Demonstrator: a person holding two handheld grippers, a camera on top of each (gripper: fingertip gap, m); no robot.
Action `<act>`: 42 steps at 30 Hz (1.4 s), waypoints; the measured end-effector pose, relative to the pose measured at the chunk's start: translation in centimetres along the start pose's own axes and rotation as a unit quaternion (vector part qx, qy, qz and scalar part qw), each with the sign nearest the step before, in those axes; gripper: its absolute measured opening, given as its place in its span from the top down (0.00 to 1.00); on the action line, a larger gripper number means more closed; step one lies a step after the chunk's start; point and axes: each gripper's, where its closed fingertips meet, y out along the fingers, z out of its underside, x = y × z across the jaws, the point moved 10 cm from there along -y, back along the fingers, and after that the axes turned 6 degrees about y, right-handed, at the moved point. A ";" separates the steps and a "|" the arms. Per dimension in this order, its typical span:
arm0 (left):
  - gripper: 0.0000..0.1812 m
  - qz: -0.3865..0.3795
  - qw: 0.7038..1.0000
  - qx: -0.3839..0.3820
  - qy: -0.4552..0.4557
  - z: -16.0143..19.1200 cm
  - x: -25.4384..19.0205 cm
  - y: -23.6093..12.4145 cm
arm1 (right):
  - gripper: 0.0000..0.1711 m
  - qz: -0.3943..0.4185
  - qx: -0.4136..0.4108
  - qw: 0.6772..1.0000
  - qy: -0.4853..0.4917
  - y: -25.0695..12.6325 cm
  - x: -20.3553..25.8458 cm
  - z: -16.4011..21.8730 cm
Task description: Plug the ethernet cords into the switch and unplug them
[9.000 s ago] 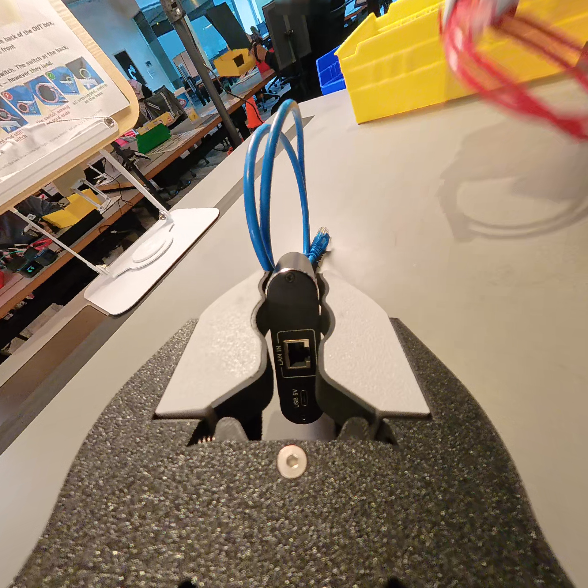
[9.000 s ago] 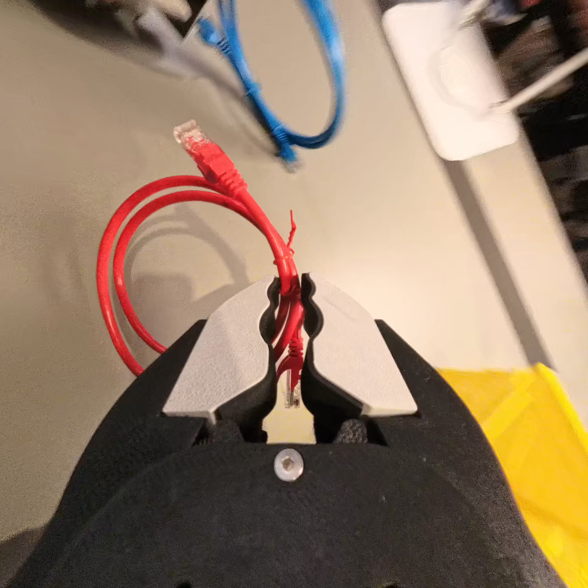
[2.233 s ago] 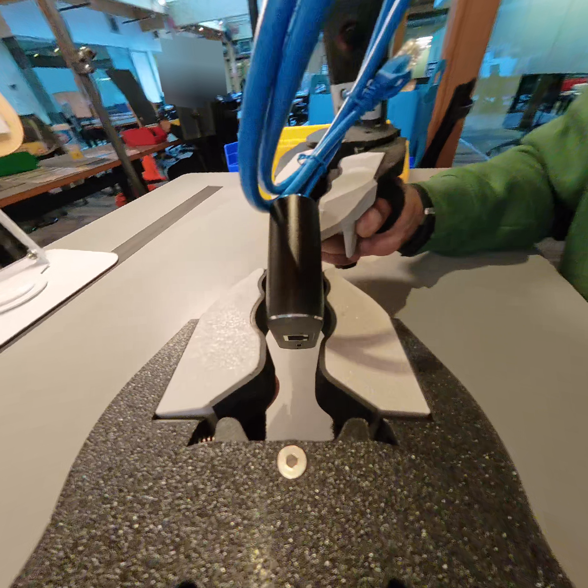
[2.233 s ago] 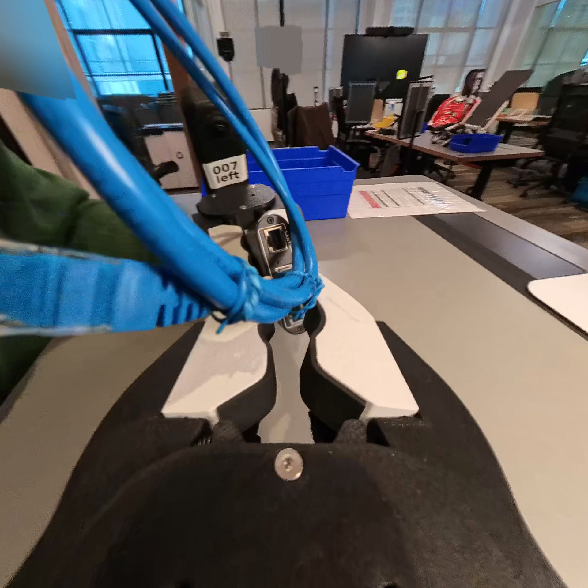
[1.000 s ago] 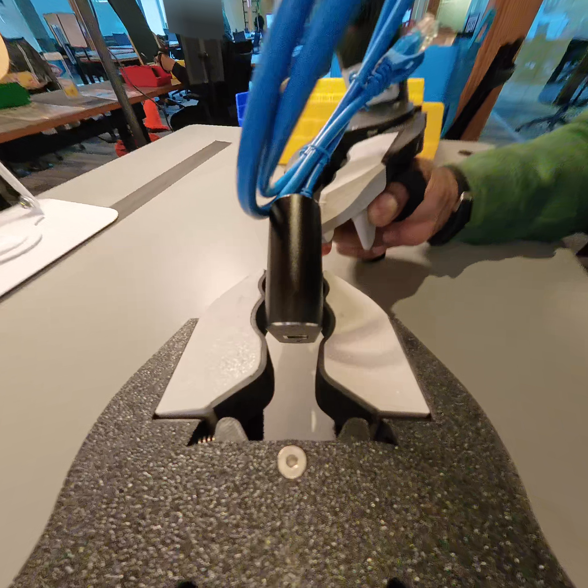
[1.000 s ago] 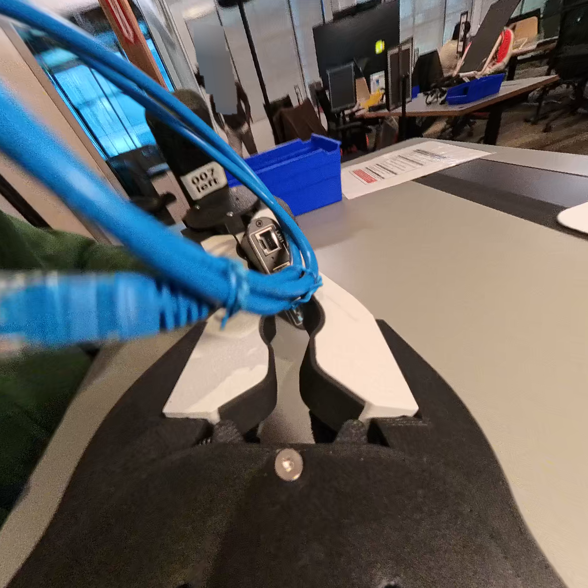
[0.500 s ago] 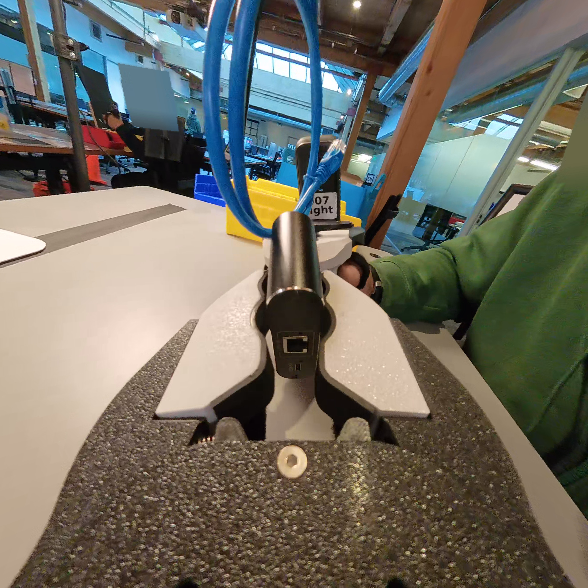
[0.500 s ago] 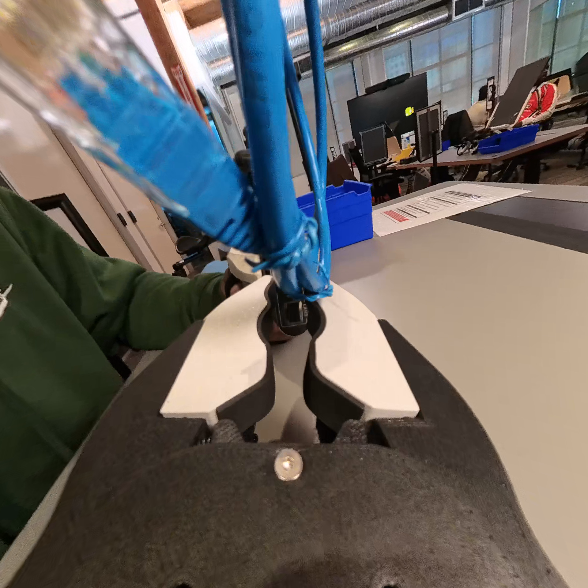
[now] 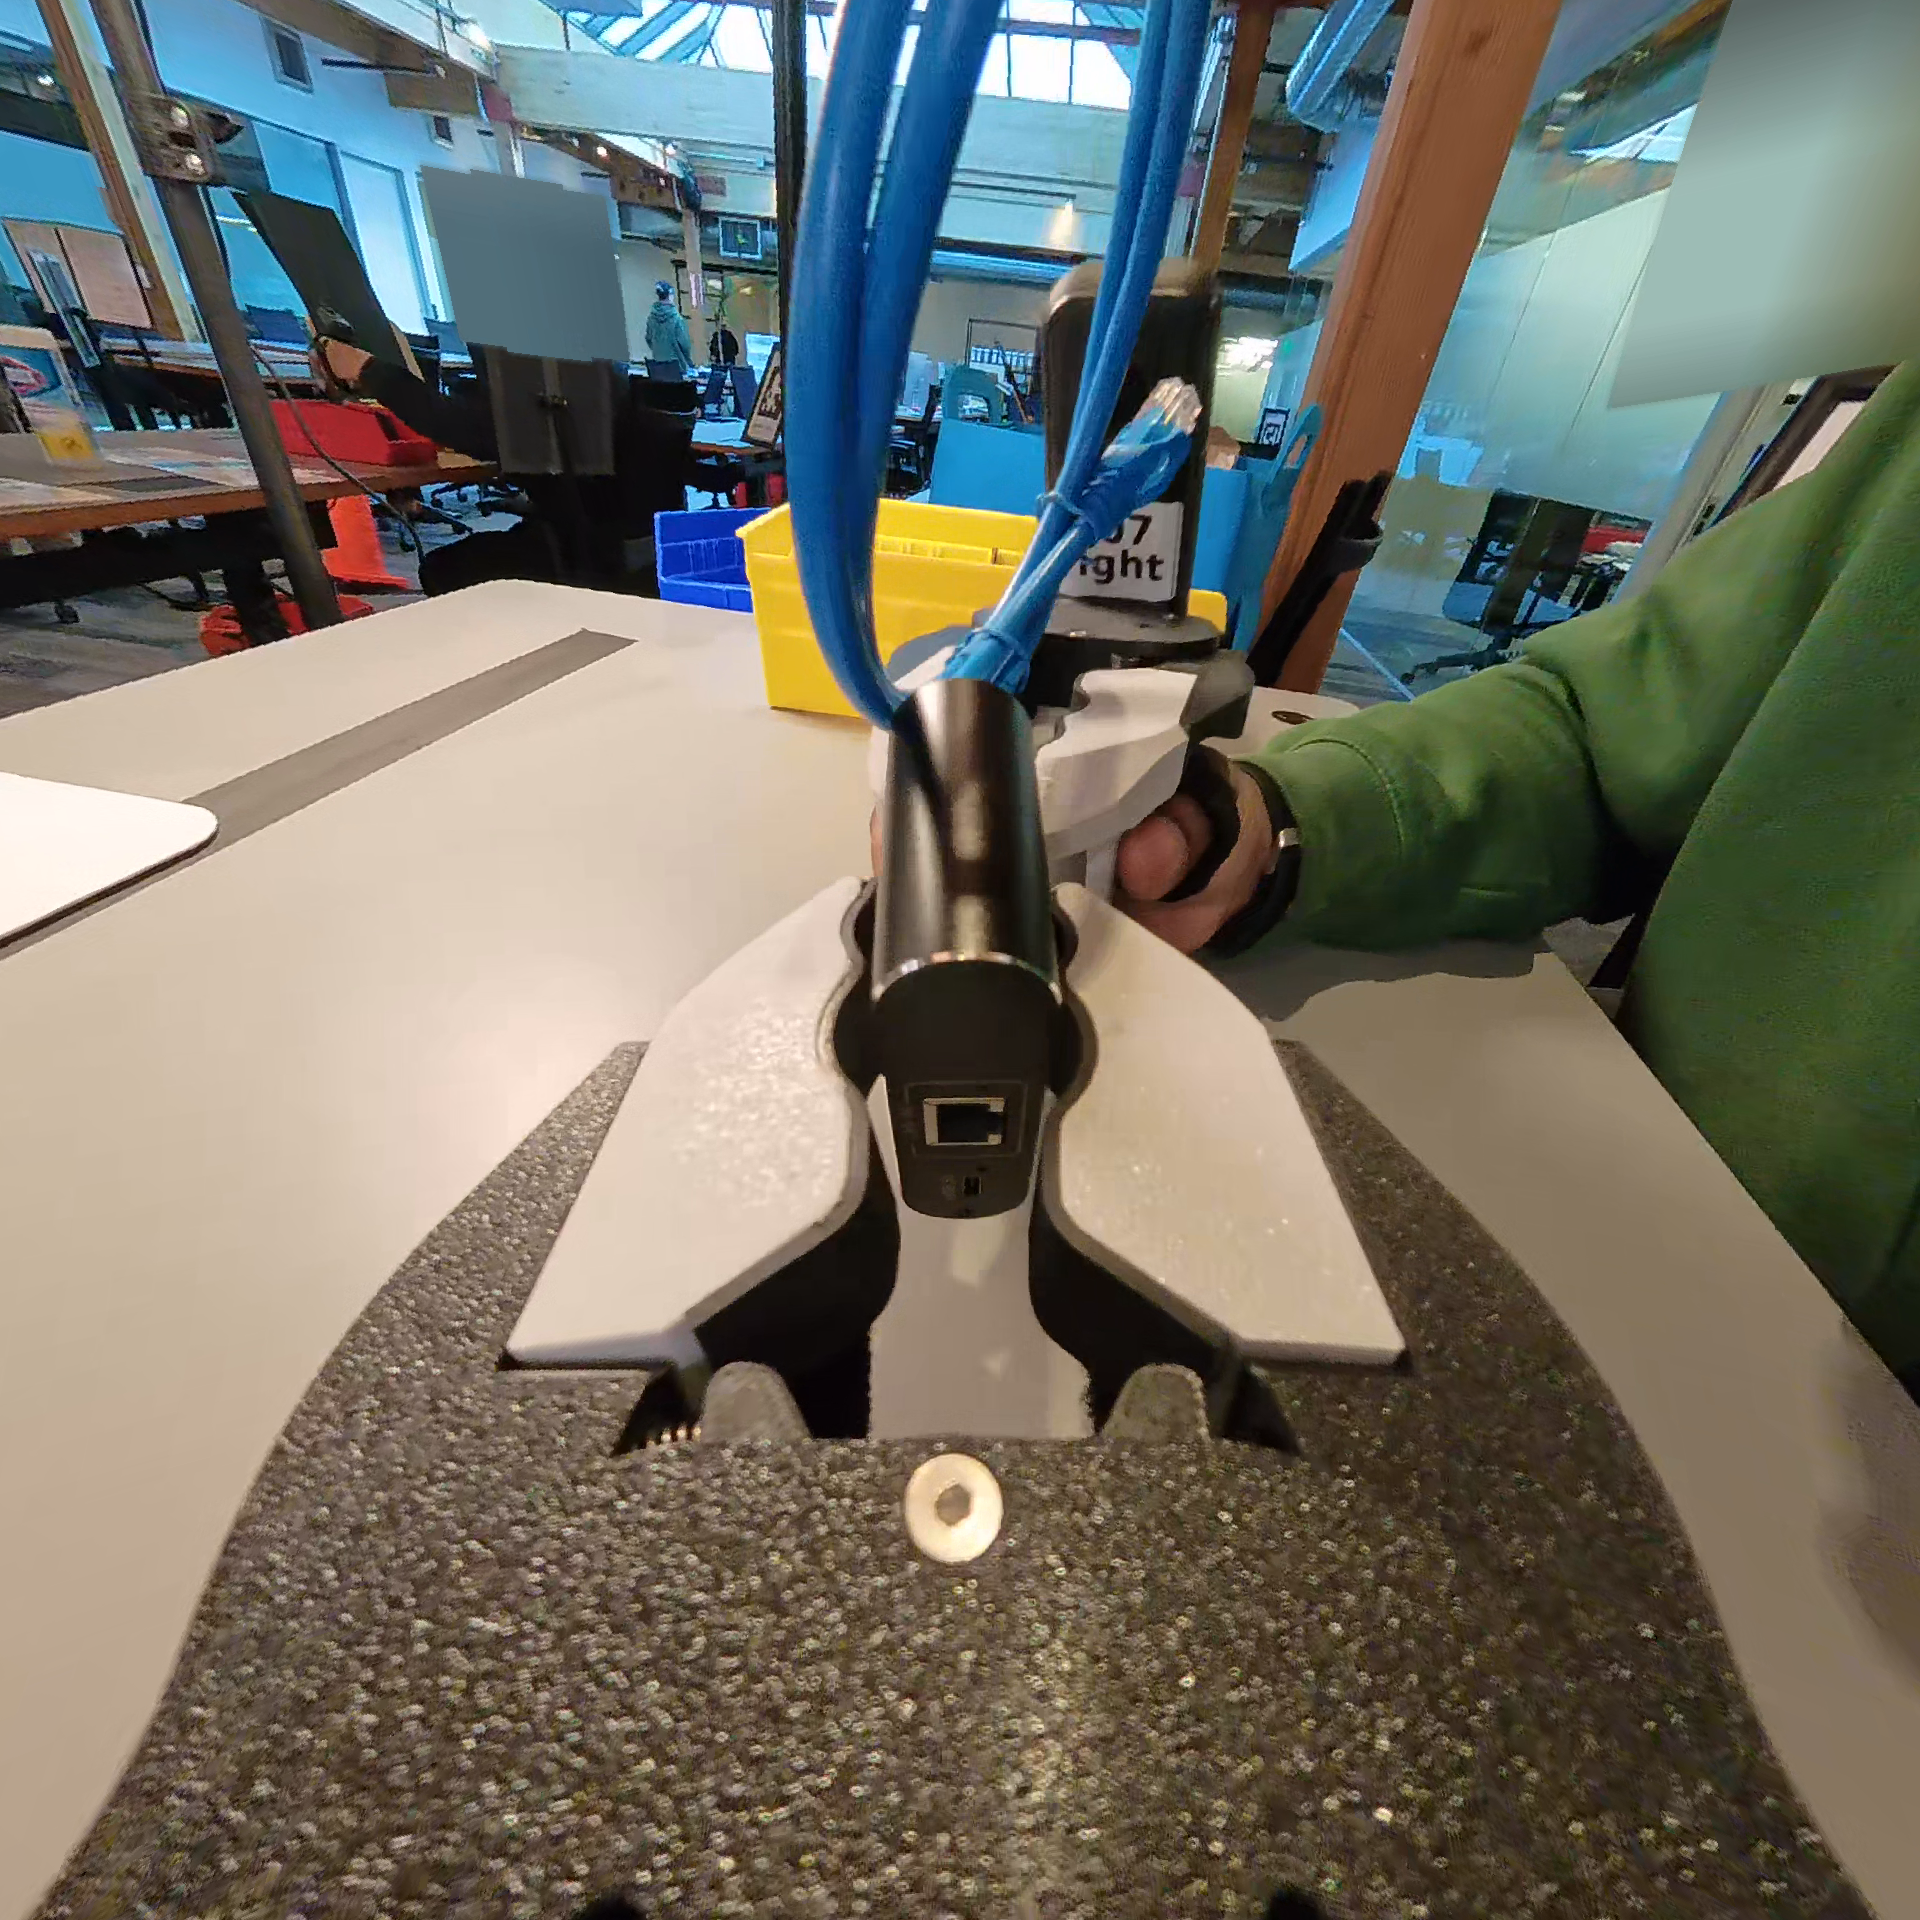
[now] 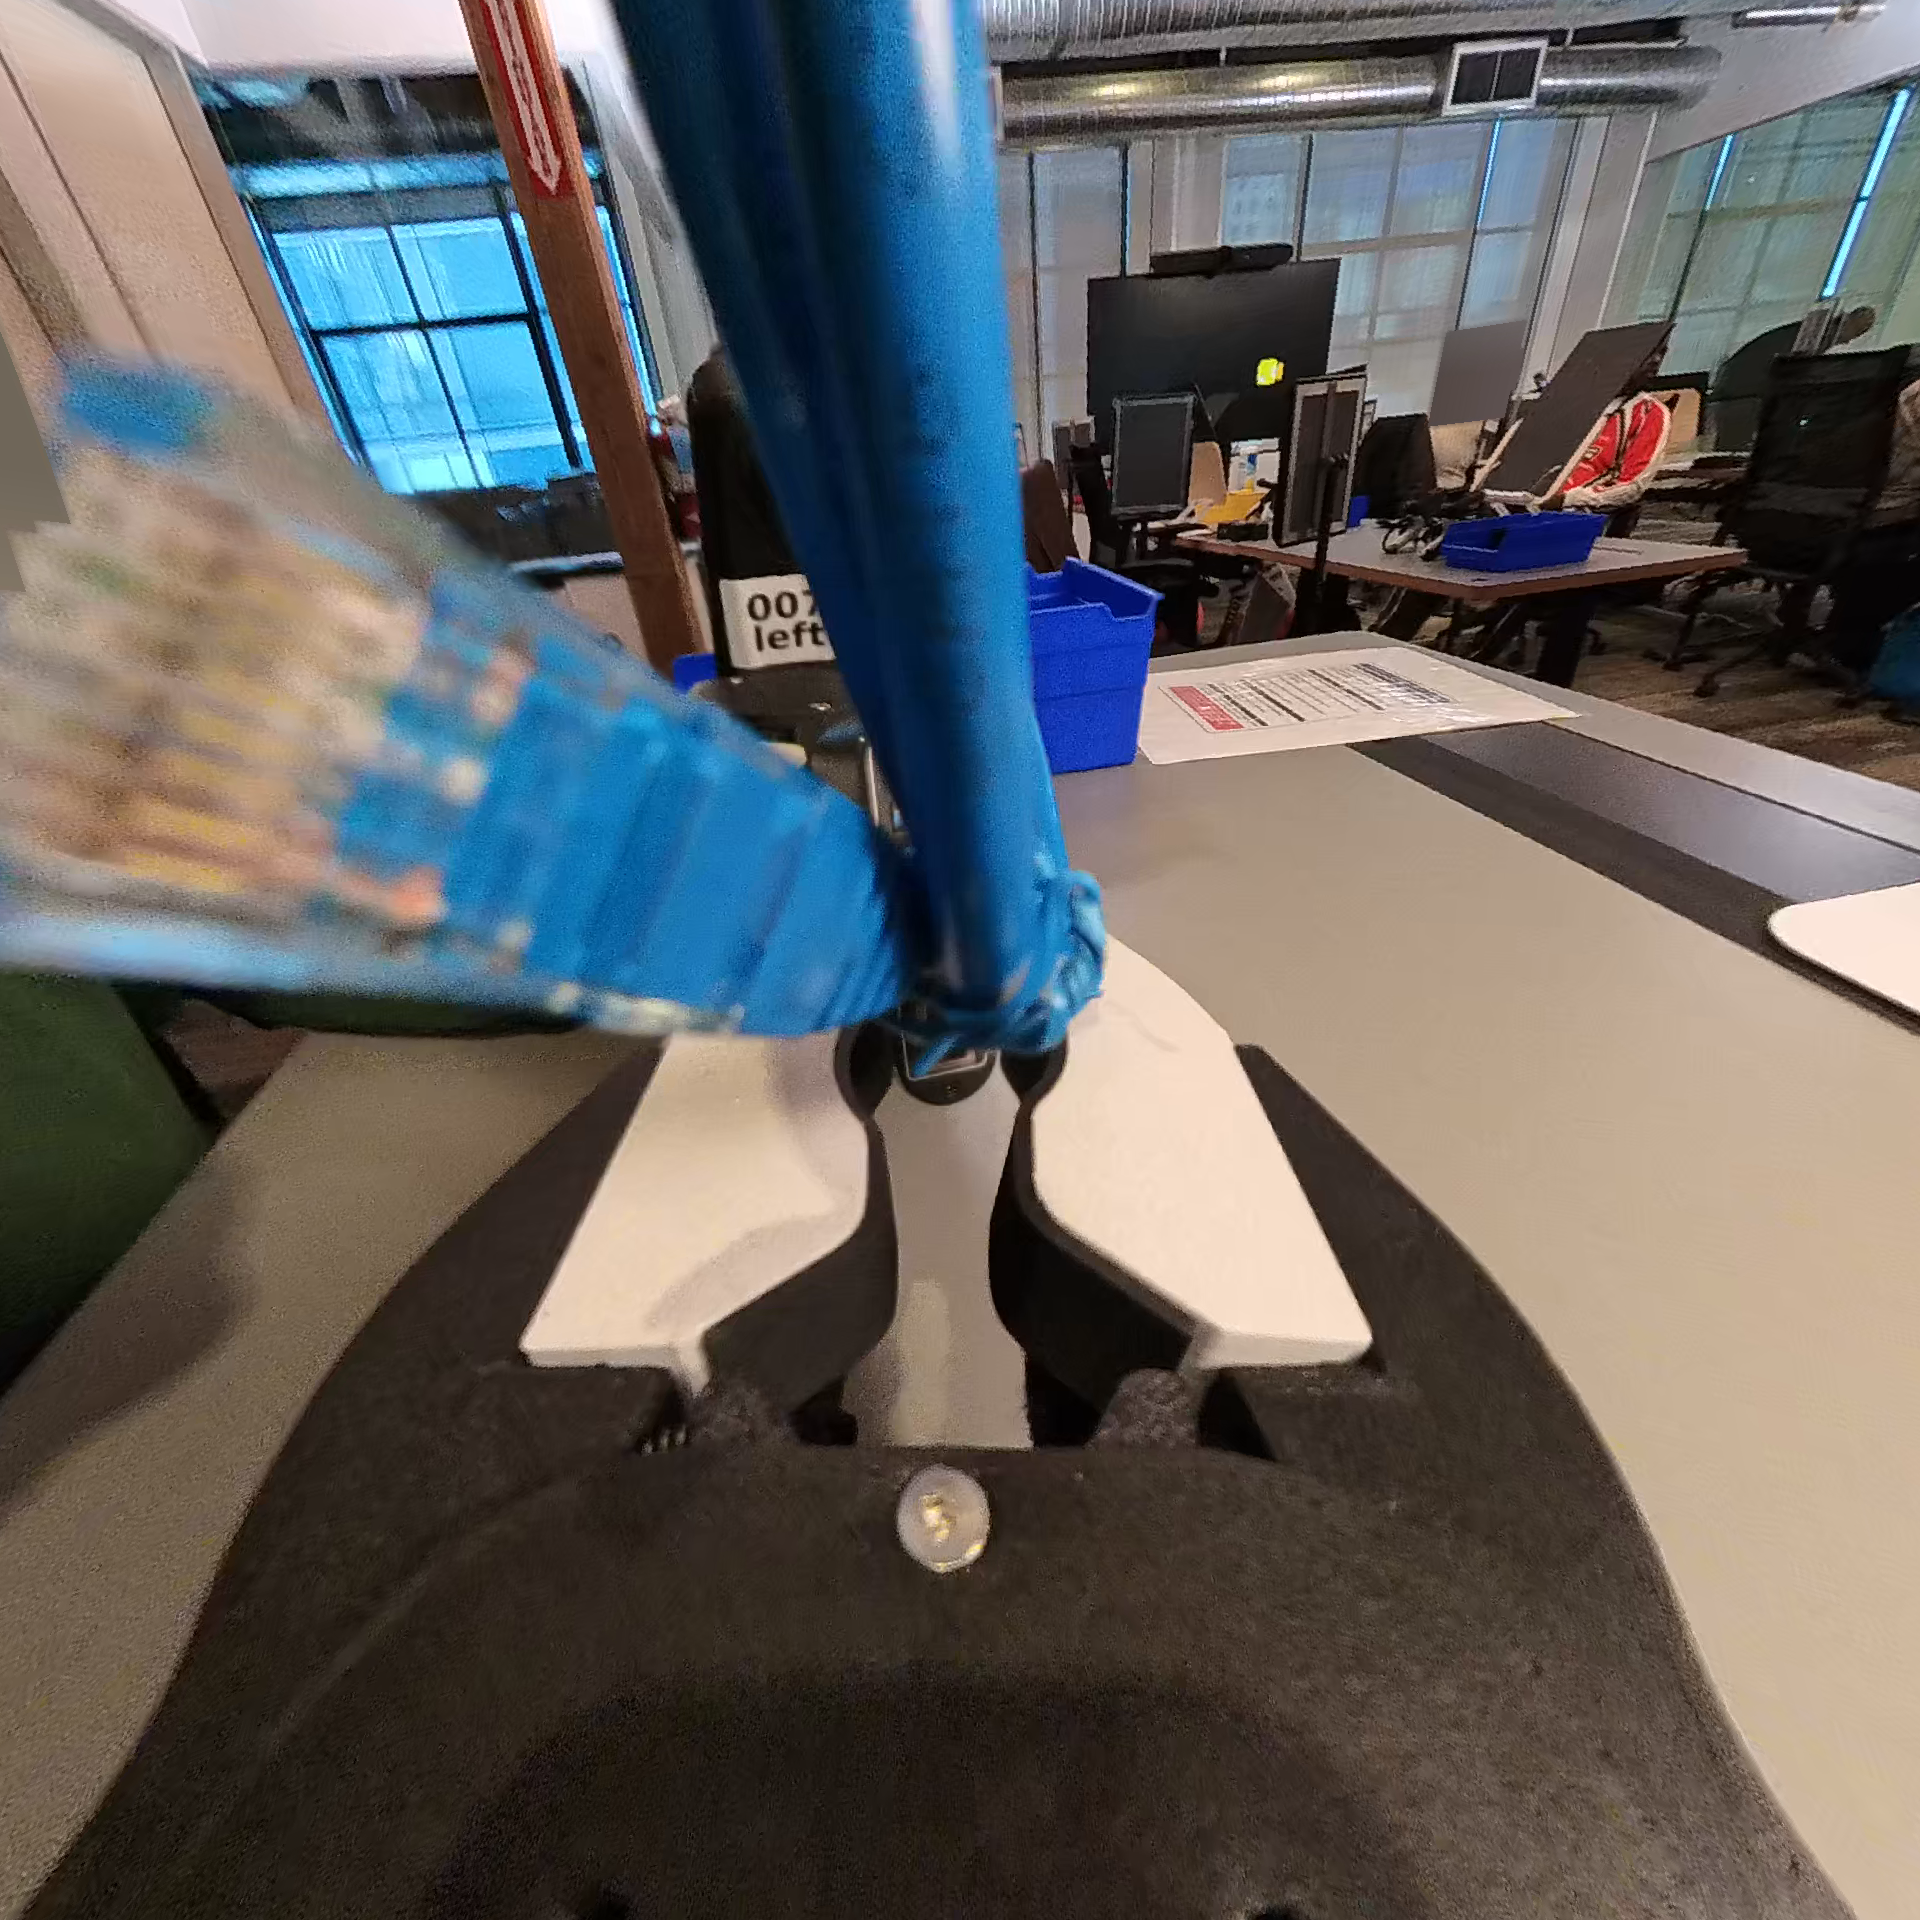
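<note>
My left gripper (image 9: 961, 909) is shut on a black switch (image 9: 961, 883), held above the grey table (image 9: 416, 987). The switch has an empty port (image 9: 968, 1122) facing the camera. A blue ethernet cord (image 9: 862, 364) is plugged into its far end and loops upward; its free plug (image 9: 1148, 436) hangs loose. My right gripper (image 10: 951, 1049) faces the left one and is shut on the blue cord's tied end (image 10: 1029, 966) at the switch. The free plug (image 10: 312, 675) is blurred, close to the right camera. The right gripper also shows in the left wrist view (image 9: 1117, 748).
A hand in a green sleeve (image 9: 1558, 779) holds the right gripper. A yellow bin (image 9: 831, 592) and a blue bin (image 9: 696, 551) stand at the table's far edge. Another blue bin (image 10: 1091, 655), a paper sheet (image 10: 1340, 707) and a white stand base (image 10: 1860, 945) lie on the other side. My left and right fingertips are right by each other.
The switch has tilted and the right gripper now shows more to its right. The cord loop and free plug have swung; both grippers keep their hold.
</note>
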 end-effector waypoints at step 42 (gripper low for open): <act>0.75 -0.039 0.998 0.045 -0.009 0.2 -0.4 1.4 | 0.92 -0.048 -0.034 0.983 0.173 -0.5 -1.4 0.1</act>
